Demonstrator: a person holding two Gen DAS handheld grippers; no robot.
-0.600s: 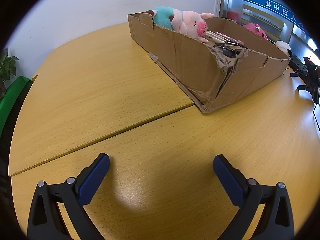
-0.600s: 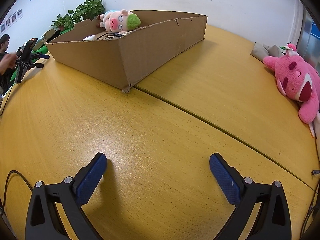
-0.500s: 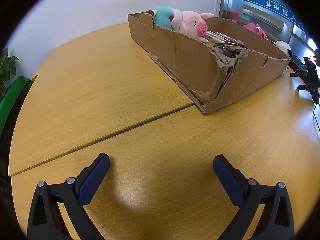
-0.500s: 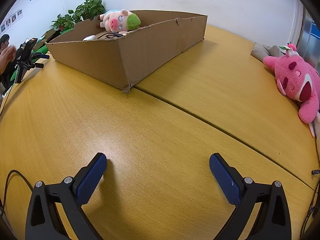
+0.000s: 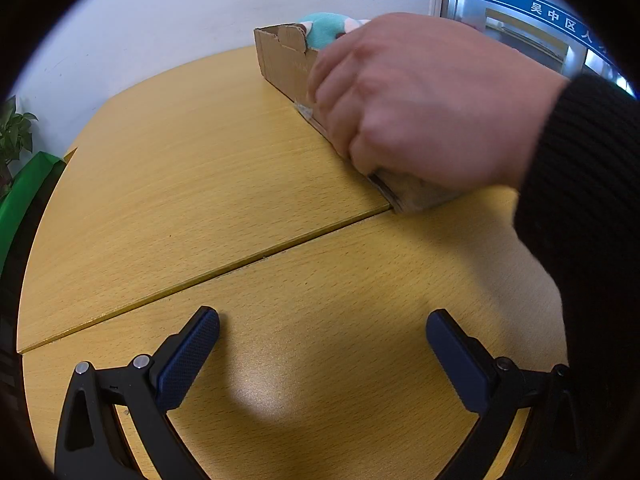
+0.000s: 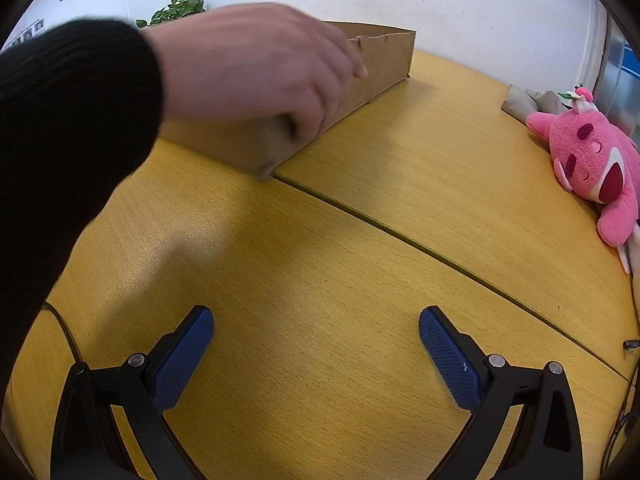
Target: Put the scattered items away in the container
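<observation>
Left gripper (image 5: 323, 330) and right gripper (image 6: 316, 328) sit low over the yellow table (image 6: 320, 264), jaws spread wide, gripping nothing. Further out, a bare hand (image 6: 256, 68) covers the cardboard box (image 6: 384, 60); pink plush (image 6: 592, 160) lies far right.

Your left claw (image 5: 322, 326) and right claw (image 6: 316, 326) carry dark blue pads with a fine dotted texture on black frames. The desk (image 6: 360, 280) is yellow-tan woodgrain. The cardboard box (image 6: 384, 60) at 12 o'clock is plain brown. A bare hand (image 5: 420, 96) emerges from a black ribbed sleeve (image 5: 588, 200). The plush bear (image 6: 592, 164) at 2 o'clock is pink with a dark red mouth. A teal plush (image 5: 324, 32) shows at the box's far end.
</observation>
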